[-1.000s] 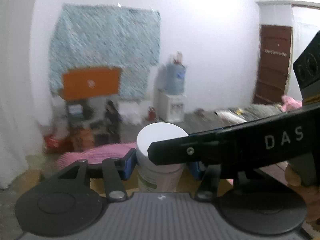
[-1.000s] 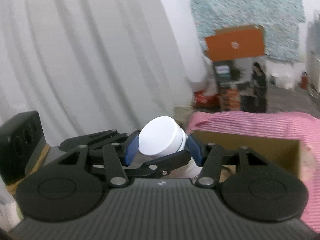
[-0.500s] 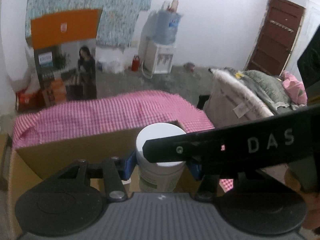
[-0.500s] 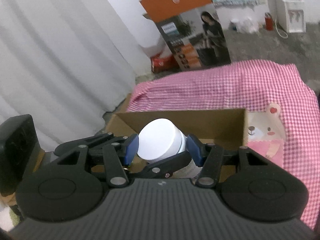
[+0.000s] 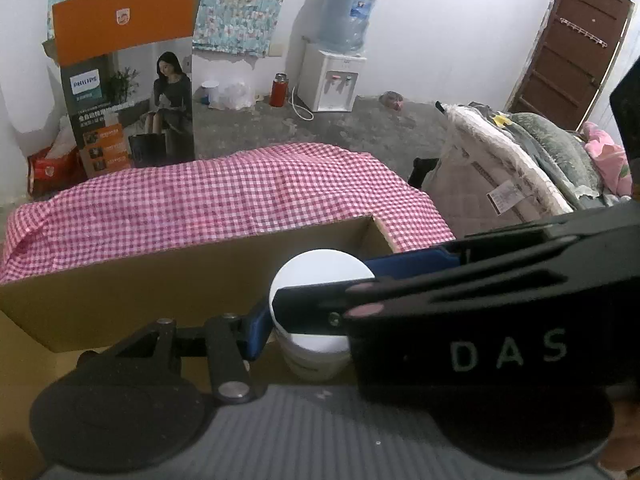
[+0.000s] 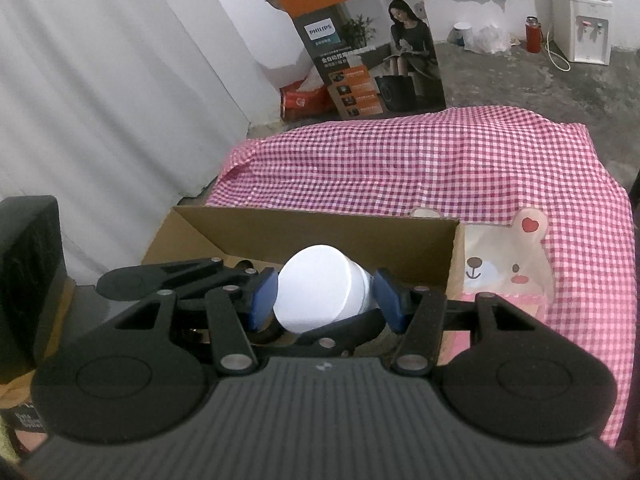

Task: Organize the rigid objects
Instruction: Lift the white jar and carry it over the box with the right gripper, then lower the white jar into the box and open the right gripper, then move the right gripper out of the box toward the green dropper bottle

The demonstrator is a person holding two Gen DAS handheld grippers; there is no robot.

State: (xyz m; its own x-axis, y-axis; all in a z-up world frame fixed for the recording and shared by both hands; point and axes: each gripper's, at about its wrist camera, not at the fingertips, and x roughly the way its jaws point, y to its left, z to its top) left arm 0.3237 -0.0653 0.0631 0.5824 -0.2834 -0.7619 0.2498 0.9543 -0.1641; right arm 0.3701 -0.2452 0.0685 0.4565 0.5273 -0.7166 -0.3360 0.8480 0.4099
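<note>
Both tools are on one white-lidded jar. Your right tool [image 6: 326,300] has its blue pads [image 6: 262,300] pressed against either side of the jar [image 6: 316,292], just under the lid, pinching it. The jar sits tilted in that view, lid face turned toward the camera.

Your left tool [image 5: 316,326]: only its left blue pad [image 5: 256,330] shows, touching the jar [image 5: 320,276] on the left side. The right tool's fingers cross in front and hide the other pad, so you cannot tell whether the left tool is pinching or only resting against it.

Jar position: over the open cardboard box [image 6: 320,236], near its far wall, toward the right end in the left wrist view. Whether it touches the box floor is hidden.

Beyond the box [image 5: 160,280] lies a pink checked cloth [image 5: 224,196] over a low surface; a bear-print patch [image 6: 504,264] sits just right of the box. A tall Philips carton [image 6: 360,40] stands on the floor at far left, and a water dispenser [image 5: 332,76] stands by the far wall.
</note>
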